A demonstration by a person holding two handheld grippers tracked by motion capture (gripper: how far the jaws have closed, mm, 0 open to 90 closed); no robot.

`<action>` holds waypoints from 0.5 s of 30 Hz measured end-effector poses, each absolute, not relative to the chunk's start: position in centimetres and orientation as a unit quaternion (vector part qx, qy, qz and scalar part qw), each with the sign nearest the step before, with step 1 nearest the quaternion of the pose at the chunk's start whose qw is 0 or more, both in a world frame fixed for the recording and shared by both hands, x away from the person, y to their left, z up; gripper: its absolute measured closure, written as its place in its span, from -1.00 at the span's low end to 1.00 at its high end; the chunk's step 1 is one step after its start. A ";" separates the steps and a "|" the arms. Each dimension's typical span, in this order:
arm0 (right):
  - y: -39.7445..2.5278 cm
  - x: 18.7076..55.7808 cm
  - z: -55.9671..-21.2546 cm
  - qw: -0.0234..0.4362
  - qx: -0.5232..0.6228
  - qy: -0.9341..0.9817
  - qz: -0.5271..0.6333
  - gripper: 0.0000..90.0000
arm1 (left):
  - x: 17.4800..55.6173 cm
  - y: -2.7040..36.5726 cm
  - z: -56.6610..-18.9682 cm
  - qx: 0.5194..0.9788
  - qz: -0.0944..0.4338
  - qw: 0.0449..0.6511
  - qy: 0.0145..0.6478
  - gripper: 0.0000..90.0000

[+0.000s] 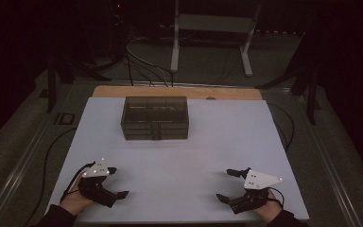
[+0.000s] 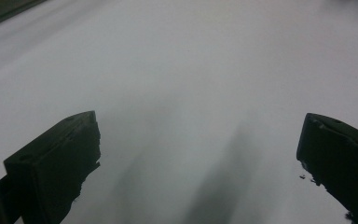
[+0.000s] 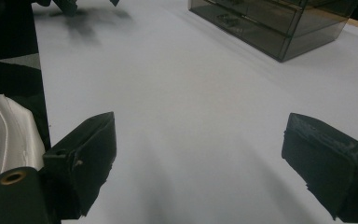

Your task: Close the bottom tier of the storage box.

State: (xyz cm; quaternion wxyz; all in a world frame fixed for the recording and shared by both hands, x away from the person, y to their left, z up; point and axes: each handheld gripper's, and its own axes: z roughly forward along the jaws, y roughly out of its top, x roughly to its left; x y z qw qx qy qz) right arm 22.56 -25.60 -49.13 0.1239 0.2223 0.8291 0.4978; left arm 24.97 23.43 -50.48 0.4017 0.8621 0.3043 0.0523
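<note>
**Both grippers wait apart, drawer box untouched**

High view: the left gripper and right gripper rest near the front edge of the pale white table sheet, jaws spread, holding nothing. The smoky transparent plastic drawer box stands well apart, toward the far edge.

Left gripper view: spread jaws over bare sheet.

Right gripper view: spread jaws; the box lies ahead. A one-handed tug on a drawer could likely slide the whole light box.

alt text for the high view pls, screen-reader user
Two hand-held grippers, the left gripper and right gripper, rest open and empty at the near edge of a white table. A smoky transparent drawer box sits untouched near the far edge, in a dark room.
</note>
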 end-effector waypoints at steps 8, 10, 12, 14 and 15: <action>-25.6 22.6 -49.1 0.122 0.222 0.829 0.499 -0.78 | 25.0 22.8 -50.6 0.865 0.060 0.402 0.295 -1.00; -25.6 22.6 -49.1 0.122 0.222 0.829 0.499 -0.78 | 25.0 23.1 -50.4 0.859 0.060 0.412 0.299 -1.00; -25.6 22.6 -49.1 0.123 0.222 0.829 0.499 -0.78 | 25.1 23.2 -50.4 0.855 0.057 0.417 0.302 -1.00; -25.6 22.6 -49.2 0.123 0.221 0.830 0.496 -0.78 | 25.0 23.1 -50.4 0.858 0.058 0.414 0.300 -1.00; -25.6 22.6 -49.2 0.123 0.221 0.830 0.496 -0.78 | 24.9 23.0 -50.3 0.859 0.060 0.412 0.298 -1.00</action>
